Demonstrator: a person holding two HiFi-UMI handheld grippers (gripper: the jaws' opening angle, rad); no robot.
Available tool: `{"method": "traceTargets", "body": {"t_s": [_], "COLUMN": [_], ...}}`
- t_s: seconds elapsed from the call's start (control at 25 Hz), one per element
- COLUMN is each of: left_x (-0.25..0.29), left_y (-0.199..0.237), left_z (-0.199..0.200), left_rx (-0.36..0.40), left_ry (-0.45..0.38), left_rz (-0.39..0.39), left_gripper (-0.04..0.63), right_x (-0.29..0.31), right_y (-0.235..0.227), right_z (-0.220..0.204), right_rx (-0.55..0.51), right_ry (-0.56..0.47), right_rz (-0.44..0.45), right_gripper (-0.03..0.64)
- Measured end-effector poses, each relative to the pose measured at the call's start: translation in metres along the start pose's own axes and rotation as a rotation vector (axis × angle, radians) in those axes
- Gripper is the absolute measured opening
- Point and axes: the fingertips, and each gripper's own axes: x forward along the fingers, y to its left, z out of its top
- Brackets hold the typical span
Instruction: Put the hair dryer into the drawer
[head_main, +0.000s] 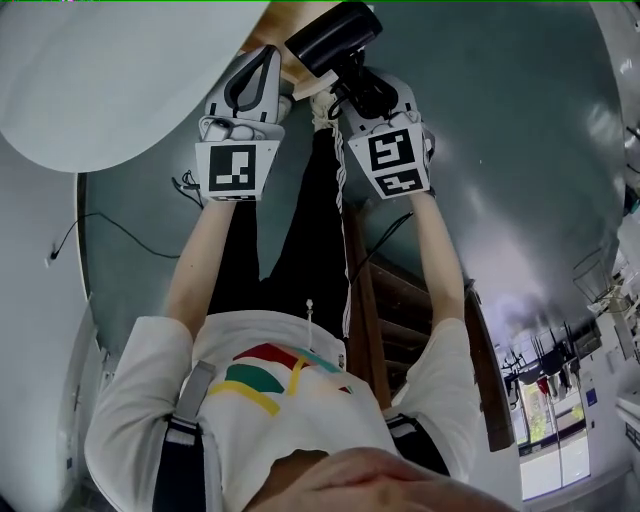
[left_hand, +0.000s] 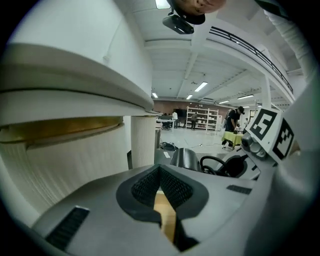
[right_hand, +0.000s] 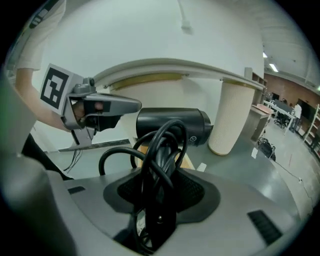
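Right gripper (right_hand: 161, 181): jaws are clamping the black hair dryer (right_hand: 172, 125) by its handle, which is wrapped in loops of black cord (right_hand: 150, 150). The handle is running straight out along the jaws. The barrel is sitting crosswise at the far end of the handle, its long axis going left to right in the right gripper view. I can't tell which end is the nozzle. In the head view the dryer (head_main: 335, 35) is hanging in the air beyond the right gripper (head_main: 345, 88), with the barrel slanting up to the right.

Left gripper (left_hand: 160, 172): jaws are pressed together and gripping nothing. A strip of tan wood (left_hand: 166, 216) is showing through the gap behind them. In the head view the left gripper (head_main: 268, 62) is riding just beside the right one, apart from the dryer.

Beyond both grippers a white round table (head_main: 100, 80) is overhanging. Its ribbed white pedestal (right_hand: 232, 117) is standing near the barrel's right end. A tan wooden edge (left_hand: 60, 127) is running under the tabletop; I can't tell whether it is the drawer. The grey floor (head_main: 520, 150) is lying below.
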Motion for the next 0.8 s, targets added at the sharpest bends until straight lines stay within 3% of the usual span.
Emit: {"method": "traceTargets", "body": {"t_s": [0.2, 0.44, 0.8], "left_x": [-0.006, -0.011, -0.016], "left_y": [0.014, 0.022, 0.028], "left_z": [-0.024, -0.04, -0.055], "left_rx": [-0.001, 0.01, -0.031], "left_ry": [0.072, 0.088, 0.121], "left_rz": [0.029, 0.054, 0.085], "left_gripper": [0.014, 0.014, 0.014], "right_x": [0.039, 0.073, 0.12], "right_y": [-0.002, 0.008, 0.024], "right_z": [-0.005, 0.007, 0.002], "right_rx": [-0.142, -0.314, -0.35], "right_ry": [0.128, 0.171, 0.322], "right_rz": [0.063, 0.121, 0.221], "right_gripper": [0.183, 0.184, 0.183]}}
